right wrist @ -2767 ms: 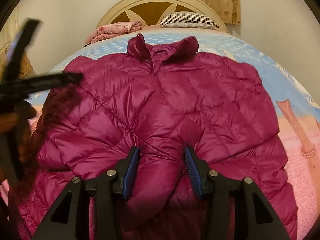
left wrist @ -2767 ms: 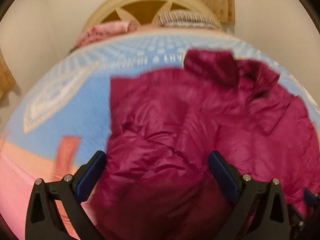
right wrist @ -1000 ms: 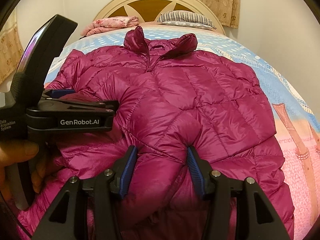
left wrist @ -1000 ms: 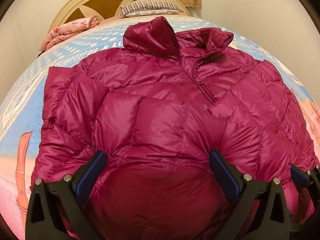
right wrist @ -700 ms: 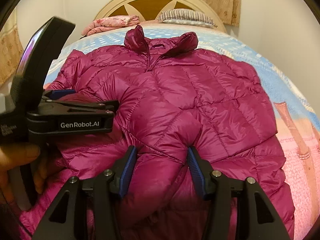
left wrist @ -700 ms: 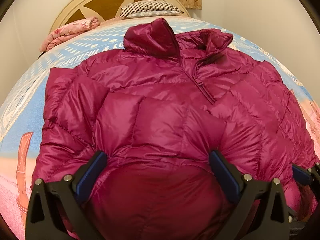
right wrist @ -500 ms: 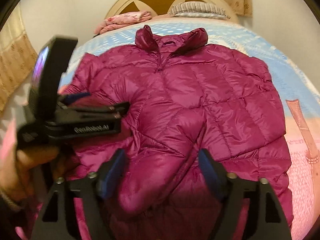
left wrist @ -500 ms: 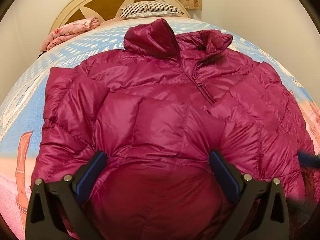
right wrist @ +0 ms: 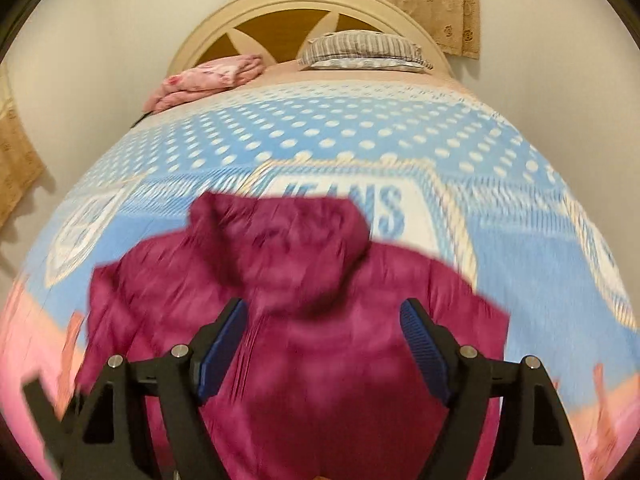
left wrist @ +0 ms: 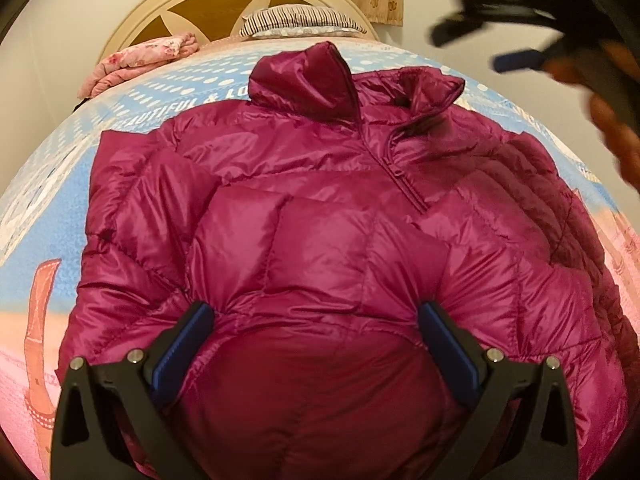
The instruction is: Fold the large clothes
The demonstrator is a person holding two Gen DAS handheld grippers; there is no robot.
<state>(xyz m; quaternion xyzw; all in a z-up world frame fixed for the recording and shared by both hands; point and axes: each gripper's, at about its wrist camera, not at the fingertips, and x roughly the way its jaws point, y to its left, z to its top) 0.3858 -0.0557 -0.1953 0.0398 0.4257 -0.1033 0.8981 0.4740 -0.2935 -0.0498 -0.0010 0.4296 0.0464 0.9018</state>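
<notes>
A magenta quilted puffer jacket lies front up on the bed, collar toward the headboard, with both sleeves folded across its front. My left gripper is open, its fingers spread wide over the bulging lower part of the jacket. My right gripper is open and empty, raised above the jacket, which is blurred in the right wrist view. It also shows blurred at the upper right of the left wrist view, held by a hand.
The blue, white and pink patterned bedspread covers the bed. A striped pillow and a folded pink cloth lie by the cream headboard. Walls stand close on both sides.
My right gripper opened, let go of the sleeve and lifted up and forward toward the collar. My left gripper stayed in place and open.
</notes>
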